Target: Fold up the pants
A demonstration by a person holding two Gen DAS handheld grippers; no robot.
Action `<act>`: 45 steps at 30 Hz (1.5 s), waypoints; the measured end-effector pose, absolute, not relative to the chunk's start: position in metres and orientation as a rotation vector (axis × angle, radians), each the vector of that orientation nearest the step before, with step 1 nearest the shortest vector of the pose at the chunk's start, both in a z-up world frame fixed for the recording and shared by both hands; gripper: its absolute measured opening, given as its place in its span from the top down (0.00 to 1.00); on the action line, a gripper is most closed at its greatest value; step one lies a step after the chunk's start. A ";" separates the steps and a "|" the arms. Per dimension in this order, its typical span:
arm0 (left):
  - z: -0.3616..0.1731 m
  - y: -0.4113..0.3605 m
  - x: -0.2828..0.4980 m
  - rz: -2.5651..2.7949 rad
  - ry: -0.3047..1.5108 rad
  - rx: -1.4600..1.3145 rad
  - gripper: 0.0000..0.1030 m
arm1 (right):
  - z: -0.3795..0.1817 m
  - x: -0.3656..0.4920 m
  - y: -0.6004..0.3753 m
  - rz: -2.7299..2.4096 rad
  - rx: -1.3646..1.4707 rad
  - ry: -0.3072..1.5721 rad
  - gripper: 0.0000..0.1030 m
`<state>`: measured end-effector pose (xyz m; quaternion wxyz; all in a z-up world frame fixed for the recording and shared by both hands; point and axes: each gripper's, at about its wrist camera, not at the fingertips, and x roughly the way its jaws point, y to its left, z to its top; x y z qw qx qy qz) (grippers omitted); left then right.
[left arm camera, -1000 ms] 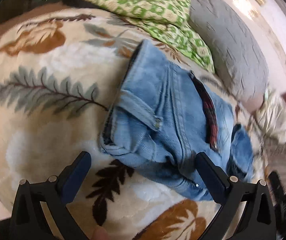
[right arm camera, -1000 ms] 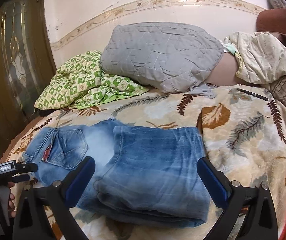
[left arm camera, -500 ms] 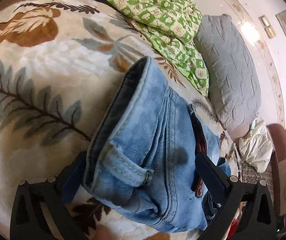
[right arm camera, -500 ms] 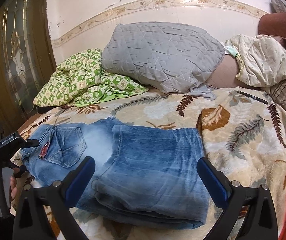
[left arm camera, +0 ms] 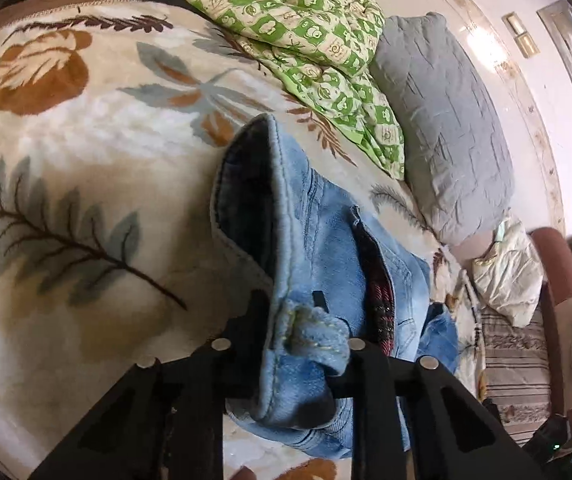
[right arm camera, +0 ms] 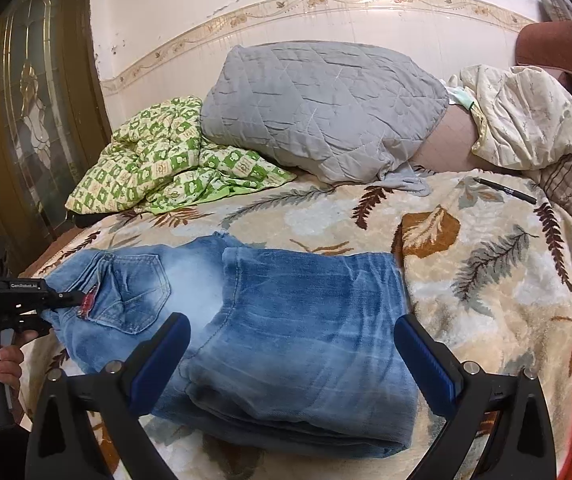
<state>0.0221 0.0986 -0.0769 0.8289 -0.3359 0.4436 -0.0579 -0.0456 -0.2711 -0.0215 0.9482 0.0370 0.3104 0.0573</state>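
Light blue jeans [right arm camera: 286, 320] lie on the leaf-patterned blanket [right arm camera: 485, 264], legs folded over into a stack at the right, waist and back pocket at the left. My left gripper [left arm camera: 305, 344] is shut on the waistband [left arm camera: 286, 280] near a belt loop; it also shows in the right wrist view [right arm camera: 66, 298] at the jeans' left end. My right gripper [right arm camera: 291, 354] is open and empty, fingers wide apart, just above the near edge of the folded legs.
A green checked quilt [right arm camera: 166, 160], a grey quilted pillow [right arm camera: 317, 108] and a cream bundle [right arm camera: 525, 120] lie at the back by the wall. A black pen [right arm camera: 505, 191] lies on the blanket at the right. A wooden door [right arm camera: 26, 120] stands left.
My left gripper moved in onto the waistband and closed on it, from wide open. The waist end is bunched up in the jaws. My right gripper stayed open and hardly moved.
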 end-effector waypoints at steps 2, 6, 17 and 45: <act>-0.074 0.099 0.021 -0.127 0.927 -0.700 0.82 | -0.021 -0.047 -0.271 0.116 0.072 0.630 0.00; -0.062 0.096 0.020 -0.136 0.903 -0.654 0.82 | -0.019 -0.048 -0.276 0.103 0.082 0.621 0.00; 0.006 0.030 0.006 -0.165 0.763 -0.201 0.83 | -0.012 -0.054 -0.294 0.030 0.101 0.595 0.00; 0.012 -0.242 0.000 -0.646 0.813 0.584 0.82 | 0.034 -0.124 -0.418 -0.444 0.312 0.307 0.00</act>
